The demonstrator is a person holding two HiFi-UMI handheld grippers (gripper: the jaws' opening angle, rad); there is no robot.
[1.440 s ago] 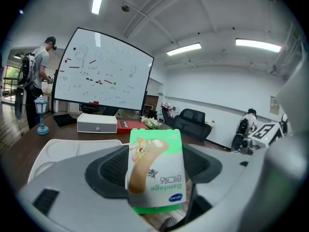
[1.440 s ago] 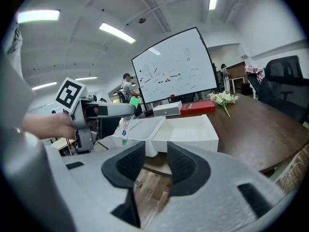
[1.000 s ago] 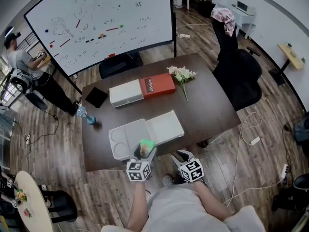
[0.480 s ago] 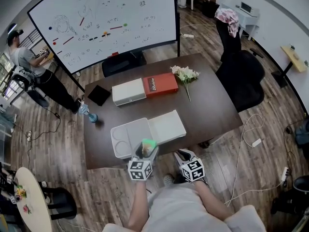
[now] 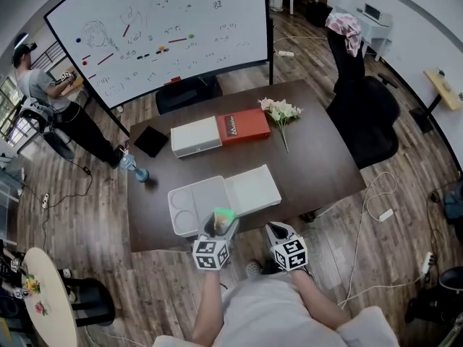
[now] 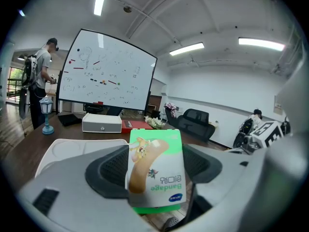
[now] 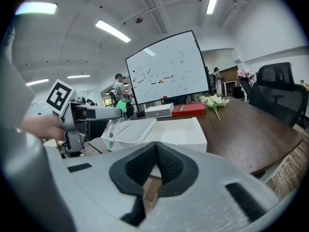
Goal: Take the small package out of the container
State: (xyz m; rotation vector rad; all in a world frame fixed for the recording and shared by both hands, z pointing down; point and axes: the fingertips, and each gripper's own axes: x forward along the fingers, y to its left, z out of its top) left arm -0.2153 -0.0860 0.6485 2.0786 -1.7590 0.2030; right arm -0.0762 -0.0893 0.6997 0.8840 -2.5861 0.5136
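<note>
A small green bandage package (image 6: 155, 172) stands upright between the jaws of my left gripper (image 5: 219, 226), which is shut on it at the near table edge; the package (image 5: 222, 215) shows just in front of the white container (image 5: 189, 202). The container (image 6: 67, 149) is an open white tray with a flat lid section (image 5: 252, 189) beside it. My right gripper (image 5: 276, 231) hovers off the near table edge, its jaws shut with nothing between them. In the right gripper view the left gripper (image 7: 84, 115) with the package (image 7: 116, 124) shows at the left, next to the container (image 7: 159, 132).
On the dark table (image 5: 318, 157) lie a white box (image 5: 196, 136) joined to a red box (image 5: 242, 126), white flowers (image 5: 281, 111), a black pad (image 5: 150, 142) and a blue bottle (image 5: 136, 172). A whiteboard (image 5: 166, 27) stands behind, a black chair (image 5: 365, 114) to the right, a person (image 5: 43, 100) at far left.
The head view has shifted slightly. Both grippers stay at the near table edge, and the left one still holds the package.
</note>
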